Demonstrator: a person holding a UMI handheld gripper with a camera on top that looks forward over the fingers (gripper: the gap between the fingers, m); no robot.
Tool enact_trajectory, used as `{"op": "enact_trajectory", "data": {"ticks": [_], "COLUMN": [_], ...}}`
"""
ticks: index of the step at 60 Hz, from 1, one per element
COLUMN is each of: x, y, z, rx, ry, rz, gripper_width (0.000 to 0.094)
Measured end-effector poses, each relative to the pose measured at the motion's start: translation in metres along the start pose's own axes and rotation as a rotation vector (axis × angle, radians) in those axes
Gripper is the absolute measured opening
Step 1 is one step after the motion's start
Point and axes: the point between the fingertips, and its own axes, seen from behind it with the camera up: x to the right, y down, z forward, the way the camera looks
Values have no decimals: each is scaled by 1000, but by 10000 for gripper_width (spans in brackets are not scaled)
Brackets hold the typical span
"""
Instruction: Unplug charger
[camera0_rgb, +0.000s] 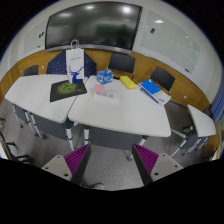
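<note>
My gripper (111, 162) is open and empty, with the magenta pads (75, 160) spread wide over grey carpet. It is well back from a group of white tables (125, 112). I cannot make out a charger or a socket from here. On the tables lie a blue and white bag (73, 65), a green thing on a white sheet (67, 88), a light blue box (103, 77), a yellow item (128, 83) and a blue book (152, 90).
A large dark screen (95, 25) hangs on the far wall beside a whiteboard (172, 40). Dark chairs (121, 63) stand behind the tables. Table legs (66, 132) stand on the carpet ahead of the fingers.
</note>
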Motion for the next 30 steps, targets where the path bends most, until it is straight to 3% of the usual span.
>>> {"op": "enact_trajectory", "data": {"ticks": [19,30], "x": [-58,-107], "y": [-16,-37], "z": [28,57], "rx": [-16,21], "ry": [-67,-116], "rz": [-26,-8], "gripper_width": [852,852]}}
